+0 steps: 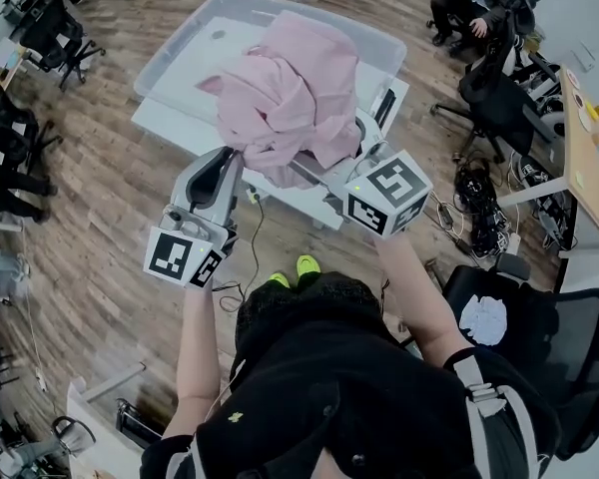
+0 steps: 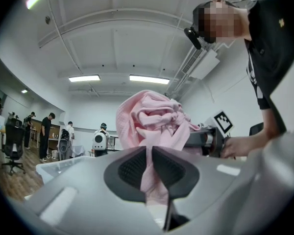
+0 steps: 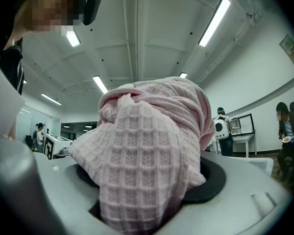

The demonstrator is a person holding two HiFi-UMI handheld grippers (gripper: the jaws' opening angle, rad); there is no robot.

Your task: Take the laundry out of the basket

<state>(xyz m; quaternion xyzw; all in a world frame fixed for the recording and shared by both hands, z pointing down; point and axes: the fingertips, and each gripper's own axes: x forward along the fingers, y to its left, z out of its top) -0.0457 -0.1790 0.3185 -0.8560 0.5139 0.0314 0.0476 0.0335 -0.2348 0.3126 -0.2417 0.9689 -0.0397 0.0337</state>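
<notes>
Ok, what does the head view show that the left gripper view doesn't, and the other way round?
Only the head view: the person's green shoes and the marker cube on the left hand-held gripper. Only the left gripper view: that gripper's jaws shut on a strip of the pink laundry, the ceiling lights, and people standing far off. Both: the pink laundry held up, with the right hand-held gripper in it.

The left gripper (image 1: 235, 163) sits centre left in the head view, pointing up-frame, its jaws nearly together on a thin fold of pink cloth (image 1: 290, 98). The right gripper (image 1: 324, 168), centre right, has its jaws wider apart, clamped on a thick bunch. The left forearm (image 1: 195, 347) and right forearm (image 1: 419, 297) reach up from the lower frame.
</notes>
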